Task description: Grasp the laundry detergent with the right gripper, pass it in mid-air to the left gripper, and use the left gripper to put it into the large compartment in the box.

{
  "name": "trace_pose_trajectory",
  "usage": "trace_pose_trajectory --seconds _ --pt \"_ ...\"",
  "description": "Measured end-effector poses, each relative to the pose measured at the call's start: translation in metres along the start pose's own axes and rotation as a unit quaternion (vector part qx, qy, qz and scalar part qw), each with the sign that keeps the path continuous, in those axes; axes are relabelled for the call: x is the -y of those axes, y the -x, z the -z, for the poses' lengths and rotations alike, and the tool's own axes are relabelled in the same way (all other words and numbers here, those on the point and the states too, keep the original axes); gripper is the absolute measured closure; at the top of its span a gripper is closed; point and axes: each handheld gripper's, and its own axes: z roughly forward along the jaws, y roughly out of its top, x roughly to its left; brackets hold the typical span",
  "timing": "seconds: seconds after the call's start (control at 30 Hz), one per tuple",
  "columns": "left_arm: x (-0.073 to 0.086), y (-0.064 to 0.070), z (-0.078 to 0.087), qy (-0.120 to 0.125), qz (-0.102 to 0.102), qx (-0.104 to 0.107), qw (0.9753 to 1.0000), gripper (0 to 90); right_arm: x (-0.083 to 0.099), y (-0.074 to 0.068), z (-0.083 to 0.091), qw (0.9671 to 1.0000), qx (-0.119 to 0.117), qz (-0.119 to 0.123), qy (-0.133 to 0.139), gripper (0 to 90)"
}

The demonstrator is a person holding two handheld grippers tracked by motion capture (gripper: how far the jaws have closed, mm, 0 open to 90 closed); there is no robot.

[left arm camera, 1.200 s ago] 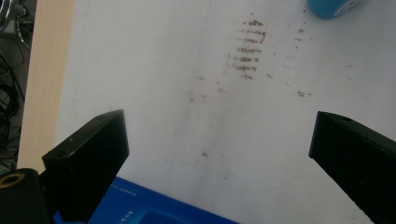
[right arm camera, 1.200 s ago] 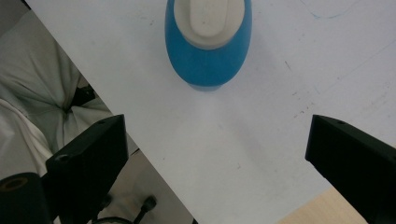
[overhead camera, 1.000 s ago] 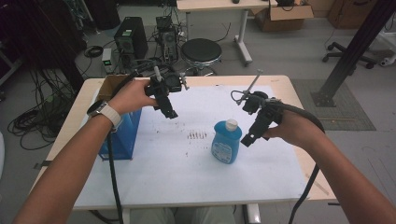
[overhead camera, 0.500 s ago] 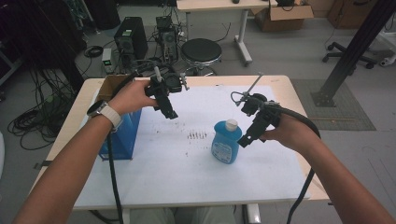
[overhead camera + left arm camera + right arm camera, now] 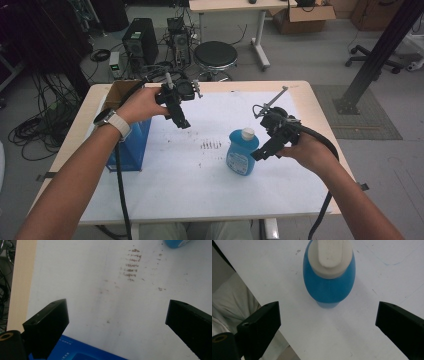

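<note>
Over the last second the right gripper (image 5: 261, 153), jaws spread wide, had edged closer to the upright blue bottle (image 5: 241, 152) right of the counter's middle, seemingly lining up a grasp, not yet touching.

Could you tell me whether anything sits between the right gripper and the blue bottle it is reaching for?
Nothing visible does. The right gripper has its jaws wide open, and only bare white table cover lies between them and the upright blue bottle with its white cap.
</note>
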Motion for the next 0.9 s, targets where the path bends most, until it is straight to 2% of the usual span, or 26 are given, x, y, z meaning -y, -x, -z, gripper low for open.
trace_pose_trajectory --seconds 0.07,0.3,0.5,0.77,0.9 --pt "0.001 0.000 0.000 0.001 0.002 0.001 1.0000 5.4 0.005 0.001 -0.001 0.9998 -0.001 -0.003 0.021 6.0" --pt "0.001 -0.001 0.000 0.002 0.002 0.001 1.0000 5.4 0.017 0.001 -0.007 0.9986 -0.001 0.004 0.053 6.1" --pt "0.000 -0.001 0.000 0.000 0.002 0.000 1.0000 5.4 0.030 0.000 -0.014 0.9956 -0.001 0.005 0.093 6.0" --pt "0.000 0.000 0.000 0.003 0.003 0.000 1.0000 5.4 0.039 0.000 -0.023 0.9930 -0.002 0.005 0.118 5.7" --pt "0.000 0.000 0.000 0.003 0.004 0.000 1.0000 5.3 0.047 0.000 -0.030 0.9907 -0.002 0.006 0.136 5.7"
